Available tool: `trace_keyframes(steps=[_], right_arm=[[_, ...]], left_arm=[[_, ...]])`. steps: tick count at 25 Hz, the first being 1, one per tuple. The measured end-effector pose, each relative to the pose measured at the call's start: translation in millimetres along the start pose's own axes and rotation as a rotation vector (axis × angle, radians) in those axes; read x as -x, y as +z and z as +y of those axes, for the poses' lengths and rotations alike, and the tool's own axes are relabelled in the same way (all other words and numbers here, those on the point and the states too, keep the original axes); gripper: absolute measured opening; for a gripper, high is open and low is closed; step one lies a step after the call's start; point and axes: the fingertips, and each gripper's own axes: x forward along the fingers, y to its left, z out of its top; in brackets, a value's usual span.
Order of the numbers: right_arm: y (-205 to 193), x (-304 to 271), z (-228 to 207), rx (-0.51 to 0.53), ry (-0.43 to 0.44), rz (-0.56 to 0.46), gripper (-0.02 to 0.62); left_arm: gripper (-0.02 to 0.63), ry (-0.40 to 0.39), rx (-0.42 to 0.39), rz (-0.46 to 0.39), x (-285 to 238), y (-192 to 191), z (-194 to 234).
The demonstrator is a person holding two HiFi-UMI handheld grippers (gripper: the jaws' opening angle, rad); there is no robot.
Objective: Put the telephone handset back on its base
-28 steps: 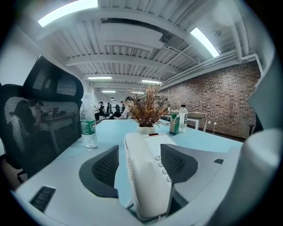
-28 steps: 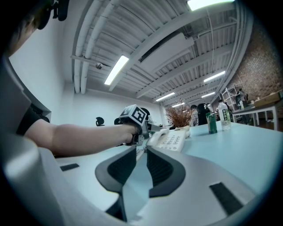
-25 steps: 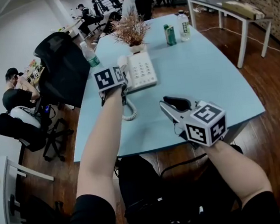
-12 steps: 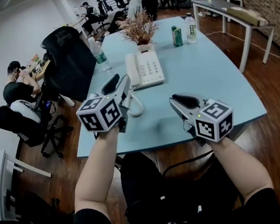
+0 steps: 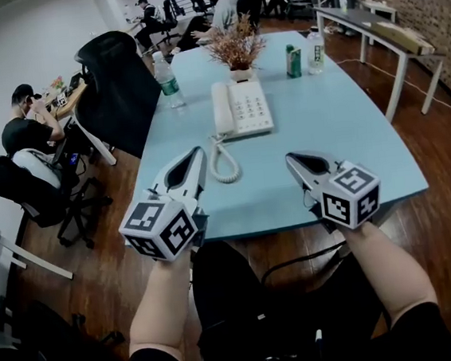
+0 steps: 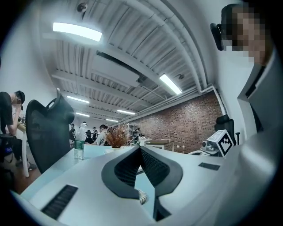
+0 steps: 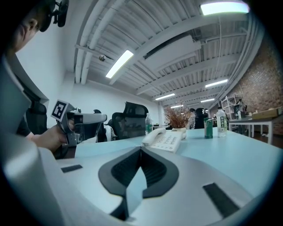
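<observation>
The white telephone base (image 5: 248,109) sits mid-table, and the handset (image 5: 222,110) lies in its cradle along the left side. Its coiled cord (image 5: 225,161) loops toward the front edge. My left gripper (image 5: 198,151) hovers near the front left of the table, well short of the phone, shut with nothing in it. In the left gripper view the jaws (image 6: 140,148) meet at the tips. My right gripper (image 5: 291,159) is at the front right, also shut and empty. The right gripper view shows the handset (image 7: 153,136) resting on the base (image 7: 170,140) ahead.
The light blue table (image 5: 349,138) carries a dried plant in a pot (image 5: 237,50), a water bottle (image 5: 169,85) at the left edge, a green carton (image 5: 294,60) and another bottle (image 5: 316,50). A black office chair (image 5: 116,91) stands left of the table. People sit at desks beyond.
My left gripper has drawn back from the handset toward the front edge, and its jaws have shut empty. The handset stays on the base. The right gripper has barely moved.
</observation>
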Motion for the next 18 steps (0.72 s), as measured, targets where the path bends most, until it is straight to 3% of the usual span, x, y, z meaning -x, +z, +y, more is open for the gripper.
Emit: trace_keyframes(steps=[6, 10, 18], right_arm=[[-3, 1, -2, 0.009, -0.02, 0.027, 0.015], [-8, 0, -7, -0.003, -0.017, 0.046, 0.015], [-9, -2, -9, -0.015, -0.026, 0.061, 0.014]], left_arm=[[0.0, 0.014, -0.066, 0.069, 16, -22, 0], [0.0, 0.001, -0.007, 0.063, 12, -27, 1], [0.0, 0.042, 0.023, 0.066, 11, -38, 11]])
